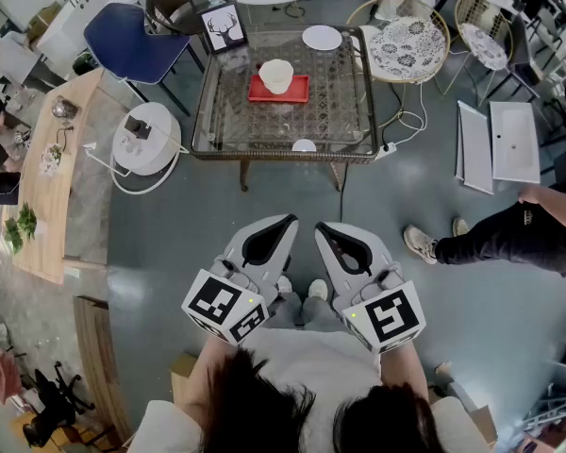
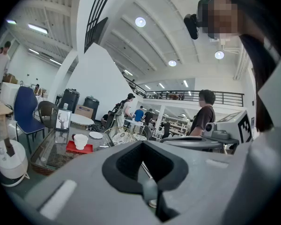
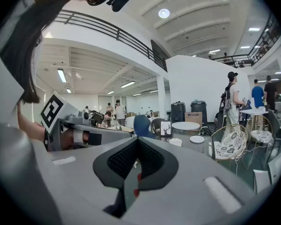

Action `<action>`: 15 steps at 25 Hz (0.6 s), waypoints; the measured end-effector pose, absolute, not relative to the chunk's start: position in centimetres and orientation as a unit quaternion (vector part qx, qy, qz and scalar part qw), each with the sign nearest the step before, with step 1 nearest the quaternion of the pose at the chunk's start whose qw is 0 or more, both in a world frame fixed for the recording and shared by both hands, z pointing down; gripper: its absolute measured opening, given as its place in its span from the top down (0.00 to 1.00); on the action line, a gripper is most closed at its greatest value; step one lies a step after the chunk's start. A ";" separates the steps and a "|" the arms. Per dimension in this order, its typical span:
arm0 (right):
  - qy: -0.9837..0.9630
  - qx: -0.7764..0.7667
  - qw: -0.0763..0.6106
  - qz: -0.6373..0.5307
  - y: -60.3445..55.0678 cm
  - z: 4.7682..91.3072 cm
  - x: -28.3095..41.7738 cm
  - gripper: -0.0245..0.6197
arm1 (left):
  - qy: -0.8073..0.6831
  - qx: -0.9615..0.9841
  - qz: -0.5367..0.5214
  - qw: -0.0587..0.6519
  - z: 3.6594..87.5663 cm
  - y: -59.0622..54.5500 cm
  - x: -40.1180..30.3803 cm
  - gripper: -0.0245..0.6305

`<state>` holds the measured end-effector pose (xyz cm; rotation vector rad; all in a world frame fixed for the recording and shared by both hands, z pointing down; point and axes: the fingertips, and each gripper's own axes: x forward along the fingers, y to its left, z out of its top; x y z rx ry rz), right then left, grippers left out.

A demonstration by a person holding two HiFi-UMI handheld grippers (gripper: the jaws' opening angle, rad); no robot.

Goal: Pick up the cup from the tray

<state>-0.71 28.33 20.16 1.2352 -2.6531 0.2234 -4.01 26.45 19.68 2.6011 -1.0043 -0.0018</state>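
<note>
- Head view: a white round cup (image 1: 276,75) stands upright on a flat red rectangular tray (image 1: 299,92) on a glass-topped wicker-framed desk (image 1: 349,111), well ahead of both sets of fingers. The left gripper (image 1: 286,223) and right gripper (image 1: 324,226) sit side by side close to the person's body.
- Left gripper view: the fingers are pressed together at their tips, pinching nothing. The cup (image 2: 80,141) sits far ahead and to their left. Only here does its side profile show: low, wide-mouthed, with no handle to be made out. It is probably light, stiff, smooth and breakable. A good hold would be over the rim, with one finger inside, or across the wall just below the lip.
- Right gripper view: the fingers are likewise closed and empty. The cup (image 3: 176,142) lies far ahead and to their right, and the tray cannot be made out. Only the head view shows the tray's outline and the cup's open mouth.
</note>
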 end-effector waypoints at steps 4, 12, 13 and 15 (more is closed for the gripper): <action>-0.898 0.420 0.102 0.077 28.4 20.2 -0.6 0.93 | -0.352 0.920 -0.003 0.172 20.0 26.5 -3.9 0.96; -0.897 0.426 0.099 0.072 27.5 20.0 -0.5 0.93 | -0.372 0.914 -0.005 0.163 20.0 25.9 -3.7 0.96; -0.896 0.426 0.100 0.072 27.5 20.1 -0.6 0.93 | -0.372 0.914 -0.004 0.163 20.0 25.9 -3.7 0.96; -0.897 0.425 0.100 0.073 27.6 20.2 -0.9 0.93 | -0.372 0.913 -0.002 0.166 20.0 25.9 -3.8 0.96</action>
